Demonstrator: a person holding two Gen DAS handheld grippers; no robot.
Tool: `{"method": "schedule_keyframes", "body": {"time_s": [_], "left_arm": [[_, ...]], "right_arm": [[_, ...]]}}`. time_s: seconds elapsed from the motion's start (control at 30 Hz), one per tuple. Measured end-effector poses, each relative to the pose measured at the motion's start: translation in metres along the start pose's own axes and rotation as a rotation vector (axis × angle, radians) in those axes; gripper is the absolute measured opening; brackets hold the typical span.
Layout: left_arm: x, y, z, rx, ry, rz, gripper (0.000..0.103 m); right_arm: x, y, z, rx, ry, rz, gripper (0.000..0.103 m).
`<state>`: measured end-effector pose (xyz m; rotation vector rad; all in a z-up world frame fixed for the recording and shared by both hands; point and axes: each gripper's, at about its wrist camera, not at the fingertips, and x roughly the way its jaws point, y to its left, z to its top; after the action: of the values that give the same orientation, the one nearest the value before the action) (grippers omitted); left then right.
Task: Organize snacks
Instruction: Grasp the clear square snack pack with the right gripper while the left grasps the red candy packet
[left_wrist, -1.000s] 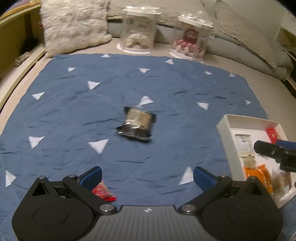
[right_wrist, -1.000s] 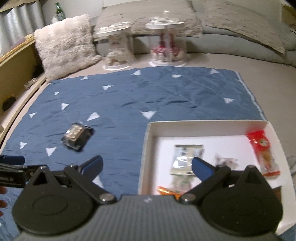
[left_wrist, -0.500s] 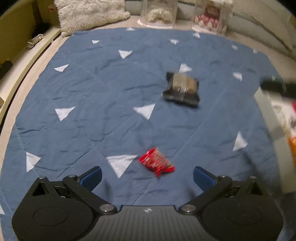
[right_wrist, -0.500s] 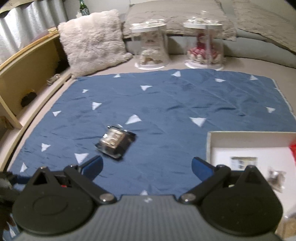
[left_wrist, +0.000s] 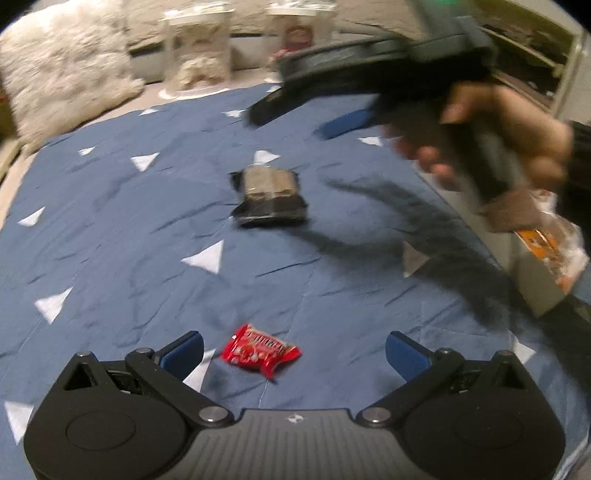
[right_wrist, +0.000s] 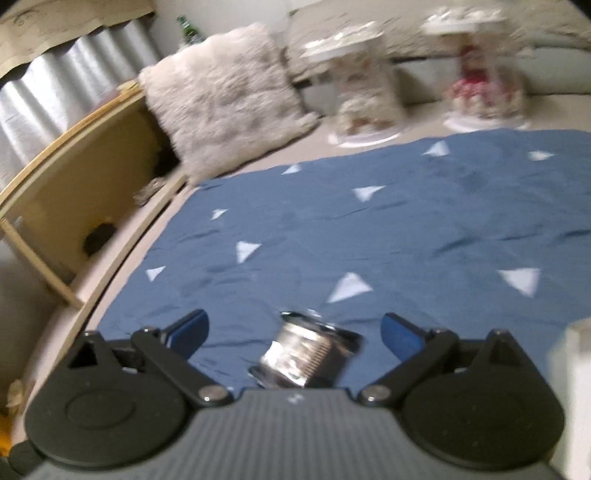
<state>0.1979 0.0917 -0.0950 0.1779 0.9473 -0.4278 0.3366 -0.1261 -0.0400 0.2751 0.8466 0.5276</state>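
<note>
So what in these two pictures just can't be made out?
- White box, left wrist view: the right hand and the picture edge hide most of it, so its snacks cannot be counted.
- Dark snack packet, right wrist view: motion blur and the right tongs body hide its label and near end.
- Red candy wrapper, left wrist view: print too blurred to read.
- Two clear containers: contents smeared.

Right hand-held gripper (right_wrist: 293, 328) spread wide, silvery snack packet (right_wrist: 308, 350) between its fingers; blue cloth (right_wrist: 406, 229) beneath
</note>
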Motion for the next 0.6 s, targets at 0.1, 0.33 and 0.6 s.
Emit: {"method": "schedule_keyframes", "body": {"time_s": [0.1, 0.33, 0.6], "left_arm": [[0.005, 0.001, 0.001, 0.026, 0.007, -0.034, 0.103], [0.02, 0.011, 0.004, 0.017, 0.059, -0.164, 0.103], [0.027, 0.022, 0.008, -0.034, 0.069, -0.146, 0.101]], "right_arm": [[0.028, 0.001, 0.008, -0.062, 0.048, 0.031, 0.097], [0.077, -0.001, 0.011, -0.165, 0.128, 0.031, 0.096], [0.074, 0.002, -0.004, -0.296, 0.252, 0.132, 0.095]]}}
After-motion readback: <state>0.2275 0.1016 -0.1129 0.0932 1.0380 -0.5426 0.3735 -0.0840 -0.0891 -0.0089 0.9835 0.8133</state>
